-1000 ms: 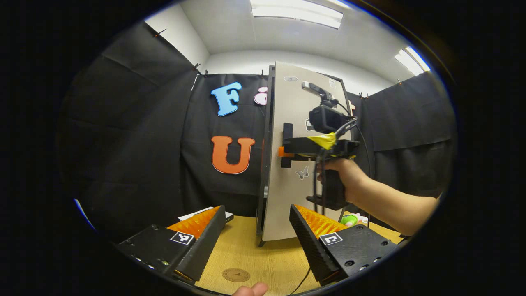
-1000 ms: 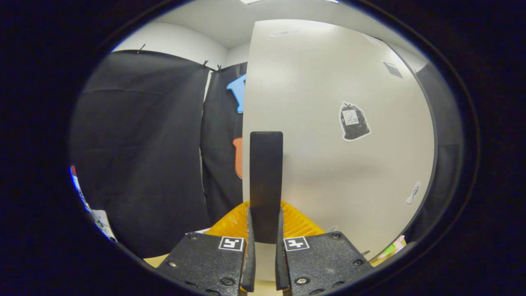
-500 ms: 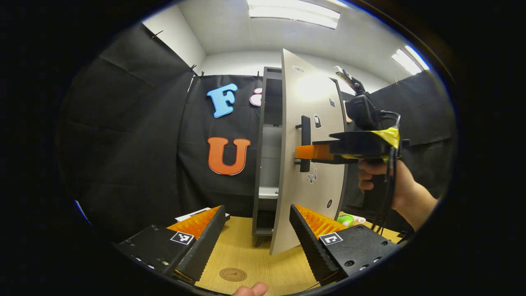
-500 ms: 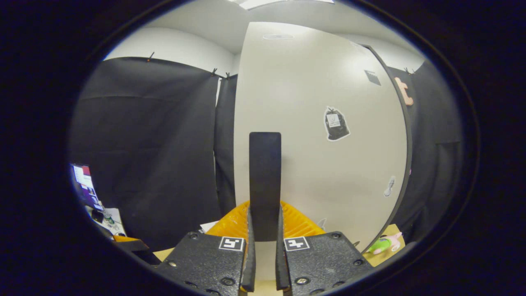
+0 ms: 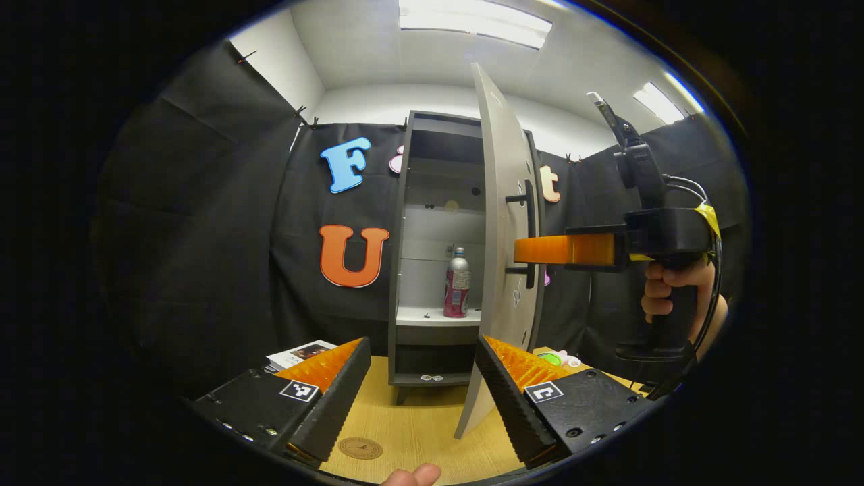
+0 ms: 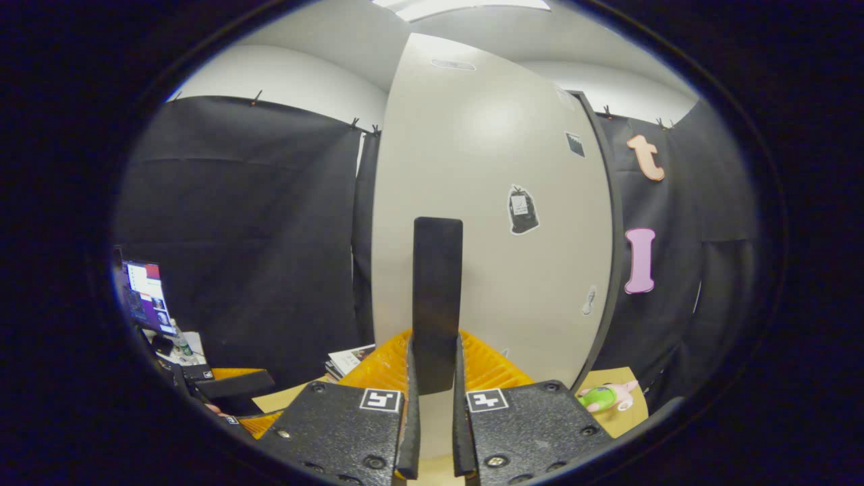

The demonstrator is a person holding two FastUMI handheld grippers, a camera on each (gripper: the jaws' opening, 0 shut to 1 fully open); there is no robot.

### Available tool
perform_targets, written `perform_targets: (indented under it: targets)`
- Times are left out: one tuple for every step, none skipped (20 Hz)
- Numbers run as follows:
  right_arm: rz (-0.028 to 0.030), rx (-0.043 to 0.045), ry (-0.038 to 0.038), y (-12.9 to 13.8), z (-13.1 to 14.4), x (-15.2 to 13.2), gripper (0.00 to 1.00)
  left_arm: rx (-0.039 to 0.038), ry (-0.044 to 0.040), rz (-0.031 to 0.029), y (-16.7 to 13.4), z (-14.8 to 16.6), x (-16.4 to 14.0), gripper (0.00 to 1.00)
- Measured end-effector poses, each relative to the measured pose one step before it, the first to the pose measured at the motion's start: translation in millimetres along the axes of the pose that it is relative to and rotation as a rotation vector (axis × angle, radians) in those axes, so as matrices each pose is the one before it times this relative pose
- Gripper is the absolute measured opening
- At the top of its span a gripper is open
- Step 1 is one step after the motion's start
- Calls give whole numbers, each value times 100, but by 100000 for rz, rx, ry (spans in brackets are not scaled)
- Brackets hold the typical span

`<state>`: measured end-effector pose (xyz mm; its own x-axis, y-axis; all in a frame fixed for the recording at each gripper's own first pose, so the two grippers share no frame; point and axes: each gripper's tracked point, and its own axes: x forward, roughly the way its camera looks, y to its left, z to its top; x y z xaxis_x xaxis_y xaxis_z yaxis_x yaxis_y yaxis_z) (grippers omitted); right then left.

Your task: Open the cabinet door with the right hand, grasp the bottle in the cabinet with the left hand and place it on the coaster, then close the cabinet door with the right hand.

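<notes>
1. The cabinet [image 5: 439,250] stands on the far side of the table [image 5: 418,425], tall and open at the front, so you can see inside it.
2. The door [image 5: 503,270] is swung wide out toward us, hinged on the right. It looks open enough for a hand to go in past it.
3. The right gripper [image 5: 540,250] is clamped on the handle [image 6: 437,297], one finger on each side of the bar. I think it hangs on there so the door does not swing back.
4. A hand [image 5: 668,290] holds that gripper from the right, well out of the doorway.
5. The left gripper [image 5: 422,378] hangs low and near us over the table. Its fingers are spread wide apart with nothing between them, ready for the bottle.
6. The bottle [image 5: 457,283] stands upright on the shelf [image 5: 432,316] in the cabinet, toward the right side, close behind the door's edge. It is far from the left gripper.
7. The coaster [image 5: 360,447] lies flat on the near part of the table, just under the left gripper. It is bare, waiting for the bottle.
8. A little green toy [image 6: 604,396] lies on the table to the right, out of the way.
</notes>
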<state>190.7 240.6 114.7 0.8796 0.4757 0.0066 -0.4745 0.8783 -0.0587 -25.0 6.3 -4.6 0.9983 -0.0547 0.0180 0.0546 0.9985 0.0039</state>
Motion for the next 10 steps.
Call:
perform_targets:
  targets:
    - [-574, 205, 0, -219, -3, -421, 22, 16, 81, -795, -512, -50, -4, 95]
    - [-703, 339, 185, -282, 38, -335, 22, -103, 65, -821, -452, -53, -32, 95]
    - [-990, 148, 61, -361, 4, -499, 22, -218, 114, -826, -509, -116, 73, 95]
    - [-1163, -406, -30, -336, 3, -376, 22, -268, 195, -808, -504, -36, -17, 95]
    - [-1229, -202, 76, -492, -78, -350, 22, -300, 267, -776, -373, -81, 65, 95]
    - [-1325, -132, 70, -444, 19, -317, 22, -321, 221, -698, -416, -55, 59, 95]
    - [-1321, -158, 44, -378, -34, -359, 22, -309, -17, -726, -425, 35, 0, 95]
    - [-1227, 22, 94, -414, 87, -277, 21, -199, -131, -587, -389, 17, -5, 95]
    - [-1118, -22, 89, -379, -75, -174, 22, -124, -187, -354, -278, 22, 28, 95]
    - [-986, -46, 200, -188, -37, -86, 22, -18, 2, -386, -218, 3, 101, 95]
